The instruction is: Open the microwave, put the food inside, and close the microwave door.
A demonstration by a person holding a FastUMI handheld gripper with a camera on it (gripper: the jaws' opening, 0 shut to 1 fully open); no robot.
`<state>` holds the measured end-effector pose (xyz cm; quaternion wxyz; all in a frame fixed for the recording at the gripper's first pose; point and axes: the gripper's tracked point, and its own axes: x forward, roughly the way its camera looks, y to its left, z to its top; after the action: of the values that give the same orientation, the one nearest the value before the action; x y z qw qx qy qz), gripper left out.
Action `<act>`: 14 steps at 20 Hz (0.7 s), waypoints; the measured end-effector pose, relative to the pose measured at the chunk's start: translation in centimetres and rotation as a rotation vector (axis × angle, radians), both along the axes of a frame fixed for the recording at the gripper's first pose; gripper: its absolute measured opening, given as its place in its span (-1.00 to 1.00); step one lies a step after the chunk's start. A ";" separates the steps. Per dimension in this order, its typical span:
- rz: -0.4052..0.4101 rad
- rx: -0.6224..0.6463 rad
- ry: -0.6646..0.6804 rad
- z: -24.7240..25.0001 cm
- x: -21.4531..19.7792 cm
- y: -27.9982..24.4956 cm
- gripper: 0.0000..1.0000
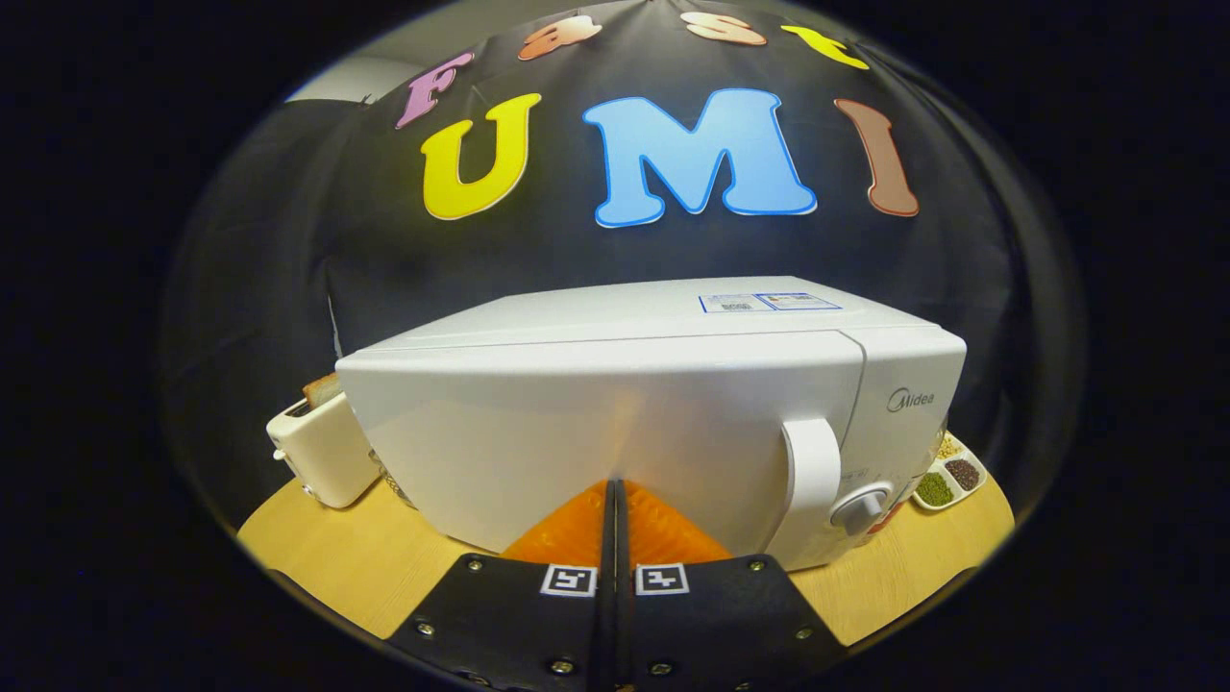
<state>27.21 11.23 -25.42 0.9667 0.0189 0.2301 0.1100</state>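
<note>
- The gripper (pixel 615 495) points level at the microwave (pixel 653 413), its fingers pressed together with nothing between them.
- Their tips sit at the closed door (pixel 577 432), seemingly touching it, left of the handle (pixel 812 481).
- A toaster (pixel 322 452) stands left of the microwave; a divided dish (pixel 951 476) lies to its right on the table (pixel 336 557).

Setting: staged kitchen corner inside a recording booth. Evidence: white microwave (pixel 653 423), door shut, standing on a round light-wood table (pixel 327 557); cream toaster (pixel 322 452) just left of the microwave, a bread slice (pixel 322 388) in its slot; divided dish of grains (pixel 947 476) just right of the microwave; black cloth wall (pixel 288 240) behind the microwave, in place of kitchen walls.
</note>
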 end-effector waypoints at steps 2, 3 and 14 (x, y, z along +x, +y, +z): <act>-0.009 0.003 -0.036 2.2 -0.7 -0.3 -0.98; -0.009 0.002 -0.056 4.2 -2.4 -0.5 -0.98; -0.040 -0.016 -0.252 15.0 -13.3 -3.0 -0.98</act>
<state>13.95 8.23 -10.39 0.9901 0.0021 0.1072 0.0902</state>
